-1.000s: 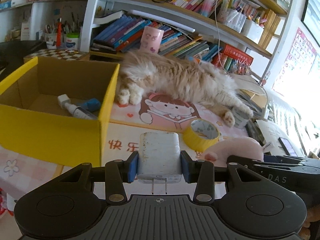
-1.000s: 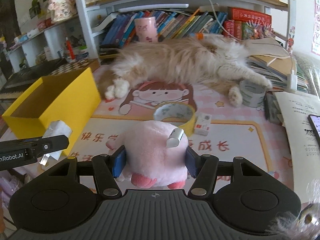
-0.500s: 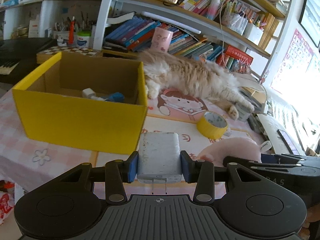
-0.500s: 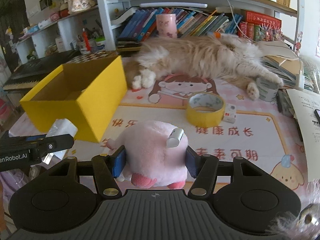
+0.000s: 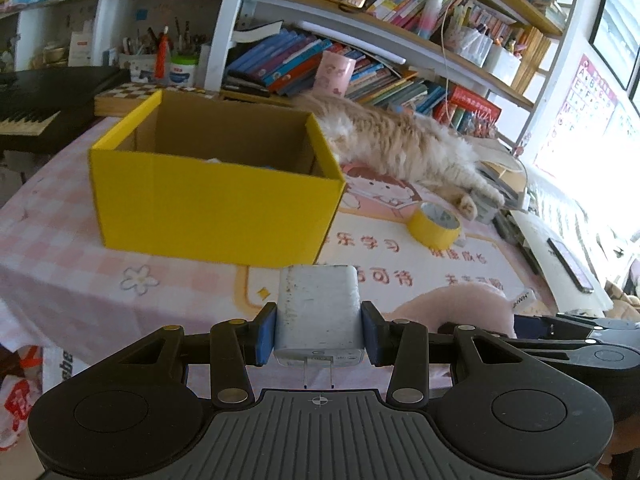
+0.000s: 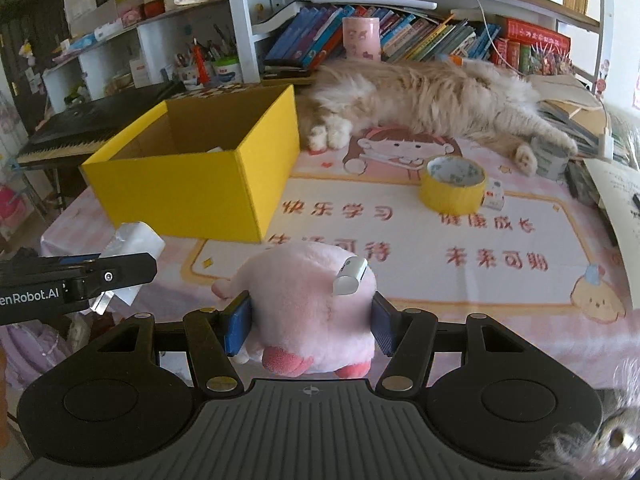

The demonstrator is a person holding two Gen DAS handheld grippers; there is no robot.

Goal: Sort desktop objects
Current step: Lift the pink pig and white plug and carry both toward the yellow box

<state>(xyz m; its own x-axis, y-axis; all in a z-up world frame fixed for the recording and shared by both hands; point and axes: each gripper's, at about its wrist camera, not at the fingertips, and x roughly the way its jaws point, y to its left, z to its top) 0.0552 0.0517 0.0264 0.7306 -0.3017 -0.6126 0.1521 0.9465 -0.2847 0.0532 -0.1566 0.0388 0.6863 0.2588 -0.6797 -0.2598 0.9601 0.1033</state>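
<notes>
My left gripper (image 5: 319, 334) is shut on a white plug charger (image 5: 318, 306), held in the air in front of the open yellow box (image 5: 216, 208). The charger also shows in the right wrist view (image 6: 134, 242). My right gripper (image 6: 310, 324) is shut on a pink plush toy (image 6: 308, 304) with a white tag, held above the front of the desk mat. The box (image 6: 192, 188) stands at the left of the desk with small items barely showing inside. A yellow tape roll (image 6: 452, 186) lies on the mat, with a small white box (image 6: 494, 196) beside it.
A long-haired cat (image 6: 432, 96) lies across the back of the desk, paws near the box and a grey tape roll (image 6: 552, 156). Bookshelves (image 5: 360, 56) stand behind. A keyboard (image 6: 64, 140) is at the left. Papers and a phone (image 5: 570, 264) lie at the right.
Both grippers have pulled back and away from the desk with their objects held. The yellow box and the cat now look farther off and more of the mat shows.
</notes>
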